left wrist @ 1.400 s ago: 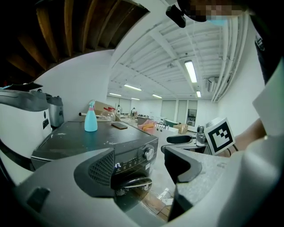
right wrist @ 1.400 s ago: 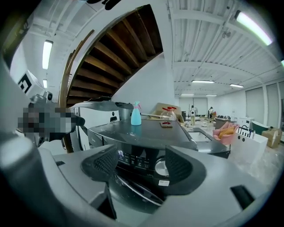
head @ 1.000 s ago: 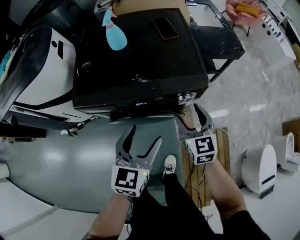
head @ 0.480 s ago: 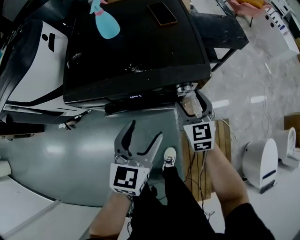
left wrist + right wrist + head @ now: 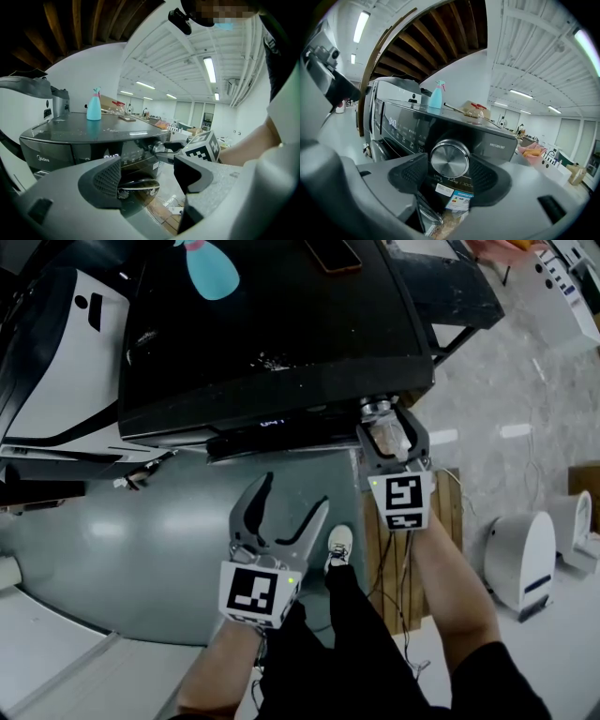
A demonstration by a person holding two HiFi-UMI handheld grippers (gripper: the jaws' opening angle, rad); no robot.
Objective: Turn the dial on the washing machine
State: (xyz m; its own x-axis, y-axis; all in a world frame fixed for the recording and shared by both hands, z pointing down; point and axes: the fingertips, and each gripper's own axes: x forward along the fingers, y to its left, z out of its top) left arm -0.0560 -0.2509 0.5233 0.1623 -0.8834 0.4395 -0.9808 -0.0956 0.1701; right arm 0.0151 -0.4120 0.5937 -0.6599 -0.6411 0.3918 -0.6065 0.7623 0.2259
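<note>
Jaws of the right gripper [image 5: 387, 432], just closing, flank the forward-facing dial [image 5: 450, 159].

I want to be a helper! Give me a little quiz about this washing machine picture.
1. True or false: the blue spray bottle lies on the floor.
2. Pick one: what sits between the right hand-held gripper's jaws? A) dial B) phone C) shoe
3. Fill in: the left hand-held gripper's jaws are ____, with nothing between them.
Key: 1 false, it stands on the washing machine. 2 A, the dial; those jaws have just been closing around it. 3 open.
</note>
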